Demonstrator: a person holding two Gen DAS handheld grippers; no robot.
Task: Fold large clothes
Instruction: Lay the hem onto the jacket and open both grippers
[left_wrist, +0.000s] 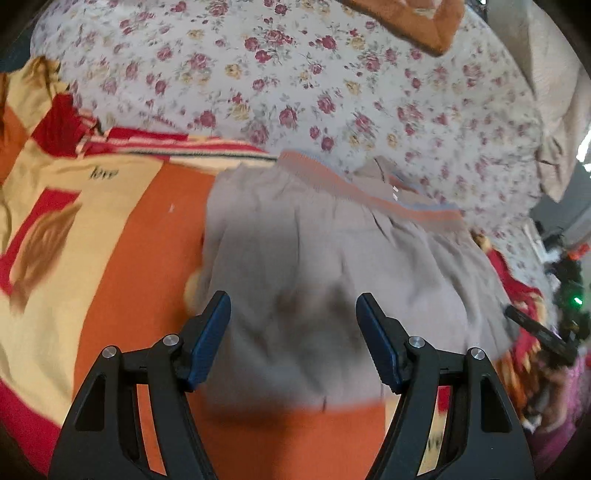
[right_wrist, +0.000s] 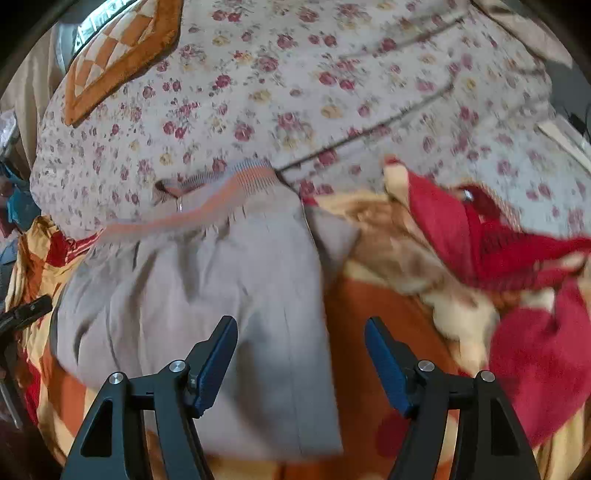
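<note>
One word legible: "love", small dark script on cream panel of the orange-red blanket (left_wrist: 110, 206), left of the grey garment (left_wrist: 314, 258).

- Motion blur smears both views; the rose print on the bedsheet (left_wrist: 295, 74) is soft, its weave unreadable.
- The orange cushion (left_wrist: 413, 22) is cut off by the far edge of the left wrist view.
- The grey garment (left_wrist: 314, 277) hides the blanket (left_wrist: 129, 258) beneath it.
- Dark gear (left_wrist: 565, 295) with a green light at the right edge is too blurred to identify.
- The red cloth (right_wrist: 517, 295) is blurred, its shape unclear.
</note>
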